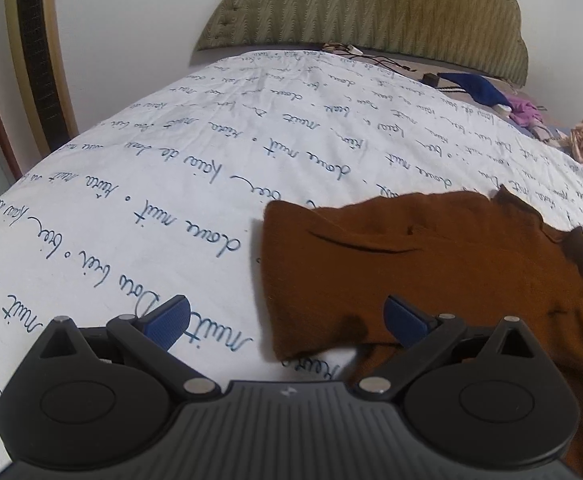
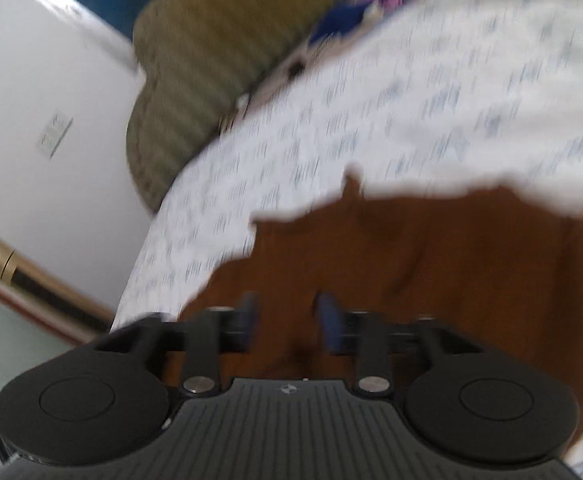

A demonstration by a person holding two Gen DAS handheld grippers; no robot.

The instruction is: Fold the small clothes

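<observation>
White bed sheet (image 1: 171,184) printed with blue handwriting, olive headboard (image 1: 371,4) against the far edge, a heap of blue, purple and peach clothes (image 1: 531,112) near the far right corner. Brown garment (image 1: 431,264) spread flat on the sheet toward the near right side, its left edge folded over. Left gripper (image 1: 287,320) wide open over the garment's near left corner, nothing between the pads; right gripper (image 2: 287,320) blurred, parted above the brown cloth, gripping nothing visible.
</observation>
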